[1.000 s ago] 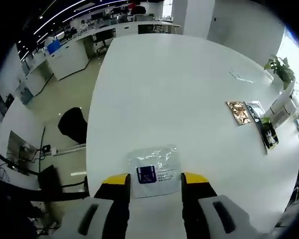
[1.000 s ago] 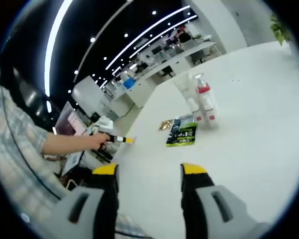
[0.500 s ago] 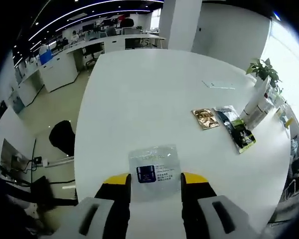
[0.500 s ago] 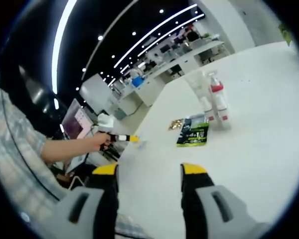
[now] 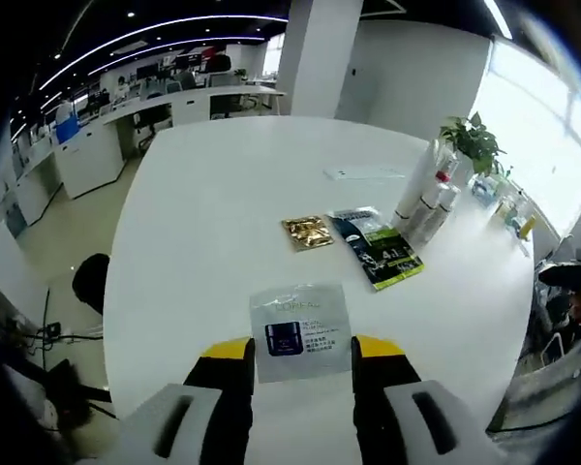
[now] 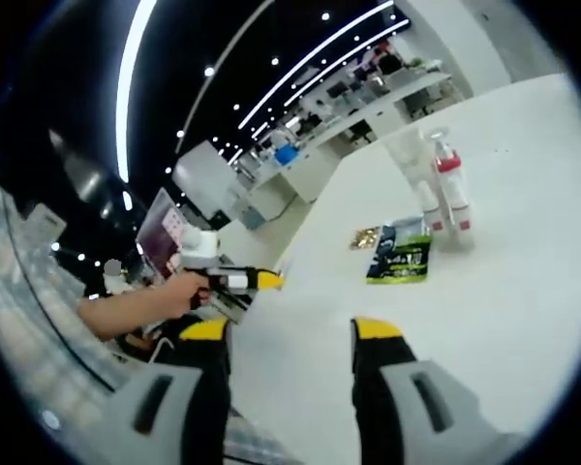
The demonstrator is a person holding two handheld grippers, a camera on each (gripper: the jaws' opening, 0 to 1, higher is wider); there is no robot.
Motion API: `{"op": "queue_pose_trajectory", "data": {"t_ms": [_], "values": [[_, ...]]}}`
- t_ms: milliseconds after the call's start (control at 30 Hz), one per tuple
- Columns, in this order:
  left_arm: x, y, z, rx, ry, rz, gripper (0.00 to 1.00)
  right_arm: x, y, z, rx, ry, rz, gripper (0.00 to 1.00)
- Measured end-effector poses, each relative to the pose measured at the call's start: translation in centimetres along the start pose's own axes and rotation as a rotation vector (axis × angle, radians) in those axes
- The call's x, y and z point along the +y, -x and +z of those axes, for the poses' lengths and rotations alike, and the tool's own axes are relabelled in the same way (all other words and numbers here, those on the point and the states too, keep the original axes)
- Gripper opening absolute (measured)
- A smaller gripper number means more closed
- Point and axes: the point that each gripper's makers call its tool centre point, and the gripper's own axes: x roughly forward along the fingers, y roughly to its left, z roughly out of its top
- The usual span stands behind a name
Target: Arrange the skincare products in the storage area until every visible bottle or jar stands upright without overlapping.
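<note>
My left gripper [image 5: 300, 349] is shut on a clear sachet [image 5: 300, 327] printed with a dark blue jar, and holds it above the near part of the white round table [image 5: 213, 213]. Further along lie a gold sachet [image 5: 307, 232] and a green-and-black sachet [image 5: 378, 254]. Beyond them stand white bottles [image 5: 421, 205], one with a red cap, upright and close together. In the right gripper view, my right gripper [image 6: 290, 331] hangs open over the table with nothing between its jaws. The bottles [image 6: 447, 194], the green sachet [image 6: 402, 262] and the gold sachet [image 6: 366, 237] lie ahead. The left gripper [image 6: 240, 280] sits in a person's hand at the left.
A potted plant [image 5: 468, 140] stands behind the bottles, near small items at the table's far right edge [image 5: 508, 208]. A flat paper [image 5: 363, 172] lies further back. Office desks and chairs [image 5: 155, 107] line the room beyond the table. A chair [image 5: 89, 281] stands on the floor at the left.
The left view has swung so the sachets and bottles sit nearer the middle, while the clear sachet kept its place between the jaws. In the right view, the hand with the left gripper has shifted slightly.
</note>
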Motion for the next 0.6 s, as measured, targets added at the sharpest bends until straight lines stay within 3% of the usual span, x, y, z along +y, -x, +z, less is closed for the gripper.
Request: {"op": "queue_pose_trajectory", "data": {"t_ms": [233,267,333,600], "values": [[-4.9,1.0,-0.7,-0.017,-0.035,-0.076,0.40,0.3,-0.2,-0.2,0.001,-0.034,0.030,0.47],[-6.3,1.2,-1.0,-0.018,-0.056,-0.106,0.40,0.4,-0.2,-0.3,0.000,-0.039,0.034,0.47],[-7.0,1.4,-1.1,-0.019,-0.055,-0.113,0.40,0.4,-0.3,-0.5,0.004,-0.056,0.042,0.47],[-14.2,2.1,-1.5,-0.044,-0.107,-0.241,0.40,0.8,-1.4,-1.8,0.040,-0.115,0.071,0.44]]}}
